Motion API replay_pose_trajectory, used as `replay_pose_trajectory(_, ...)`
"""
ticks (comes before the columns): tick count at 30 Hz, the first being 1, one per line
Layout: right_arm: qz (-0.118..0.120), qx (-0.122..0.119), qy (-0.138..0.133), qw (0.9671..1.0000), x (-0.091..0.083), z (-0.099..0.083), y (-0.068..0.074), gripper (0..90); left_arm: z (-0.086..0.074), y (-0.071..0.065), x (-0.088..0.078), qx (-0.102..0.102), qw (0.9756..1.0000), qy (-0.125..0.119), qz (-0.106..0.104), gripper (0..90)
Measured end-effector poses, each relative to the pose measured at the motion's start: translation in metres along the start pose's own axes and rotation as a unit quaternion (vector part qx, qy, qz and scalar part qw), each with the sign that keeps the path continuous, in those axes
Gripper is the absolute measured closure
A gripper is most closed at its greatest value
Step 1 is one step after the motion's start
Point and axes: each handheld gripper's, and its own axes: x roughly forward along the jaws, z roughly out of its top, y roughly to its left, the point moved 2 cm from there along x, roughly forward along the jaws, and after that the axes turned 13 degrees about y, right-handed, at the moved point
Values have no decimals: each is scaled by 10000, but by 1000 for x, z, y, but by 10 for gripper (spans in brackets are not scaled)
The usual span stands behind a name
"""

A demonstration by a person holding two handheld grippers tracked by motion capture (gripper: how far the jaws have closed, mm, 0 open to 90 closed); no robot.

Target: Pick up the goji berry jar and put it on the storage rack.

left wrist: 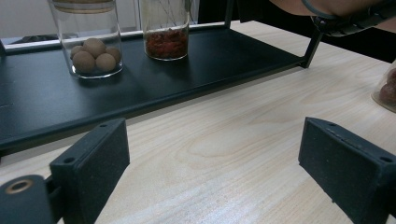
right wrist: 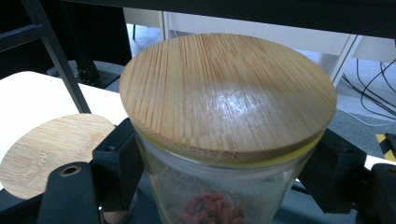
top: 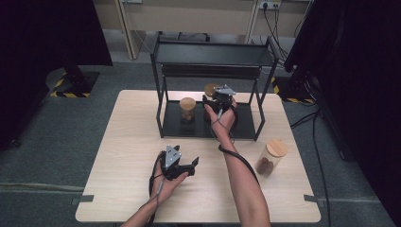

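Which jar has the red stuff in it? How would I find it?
Look at the black shelf rack at the table's far side. Two glass jars stand on its bottom shelf; the red jar is the right one, between the right tool jaws. Its neighbour holds pale brown balls.

The high view looks forward and down over the whole table [top: 142,198]. The left gripper view sits low, facing the far black rack [left wrist: 196,65]. The right gripper view is pressed close to a jar [right wrist: 224,140] on that rack.

3 glass jars [top: 187,109] w/ bamboo lids, 1 black rack [top: 211,53], 2 grippers [top: 191,164].
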Motion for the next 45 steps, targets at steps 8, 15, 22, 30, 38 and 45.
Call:
replay_pose_trajectory(8, 136, 136, 78, 9998, -2, 2, -1, 98, 0, 0, 0, 9, 10000, -4, 6, 81)
replay_pose_trajectory(15, 248, 134, 240, 9993, -3, -1, -3, 44, 0, 0, 0, 12, 10000, 0, 8, 82)
replay_pose_trajectory(22, 256, 86, 263, 9993, -6, -6, -2, 36, 0, 0, 0, 14, 10000, 1, 4, 82)
replay_pose_trajectory(30, 334, 48, 253, 9991, -14, -11, 1, 33, 0, 0, 0, 25, 10000, -1, 12, 82)
replay_pose_trajectory(38, 382, 2, 319, 9988, -19, -20, 3, 29, 0, -1, 0, 27, 10000, -5, 21, 82)
replay_pose_trajectory(45, 390, -10, 300, 9988, -25, -24, 0, 26, 0, -1, 0, 25, 10000, -5, 18, 82)
